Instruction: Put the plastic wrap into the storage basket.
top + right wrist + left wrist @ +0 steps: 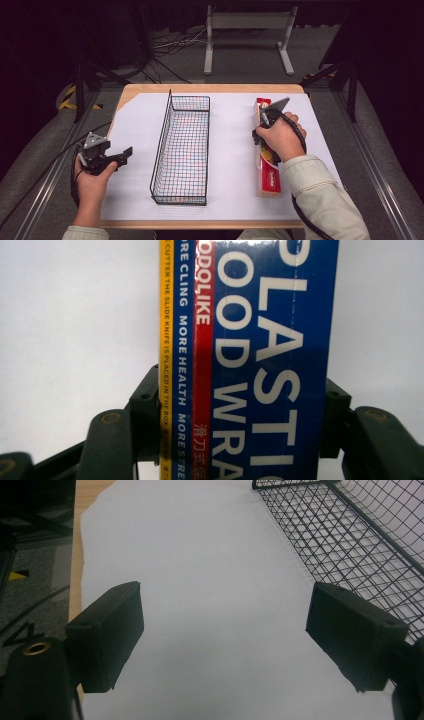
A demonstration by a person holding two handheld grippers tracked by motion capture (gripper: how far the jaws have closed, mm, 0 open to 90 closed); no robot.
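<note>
Counter (220, 220) from the high view: wooden top under a white sheet (230, 150), black wire basket (182, 150) standing lengthwise at its middle. Long box (269, 175) lies on the sheet right of the basket, well apart from it, running near to far. Right gripper (264, 131) sits over the box about midway along it, hand wrapped around the gripper body; the fingers themselves are hidden there. Left gripper (127, 151) is held at the counter's left edge, pointing toward the basket, nothing in it. Box lettering too small to read from here.

Left gripper view: two black fingers (107, 635) spread wide, bare sheet (215, 590) between them. Basket (350, 535) mesh at upper right, wooden counter edge (77, 570) at left.

Right gripper view: fingers (147, 410) pressed on both long sides of the box (250, 355), gripping it. Blue face, big white letters "PLASTIC" and "FOOD WRAP", partly cut off. Red band reads "…ODOLIKE" with Chinese characters below. Blue strip: "MORE CLING MORE HEALTH MORE STRE…". Yellow edge: "…CUTTER THE SLIDE KNIFE IS PLACED IN THE BOX".
</note>
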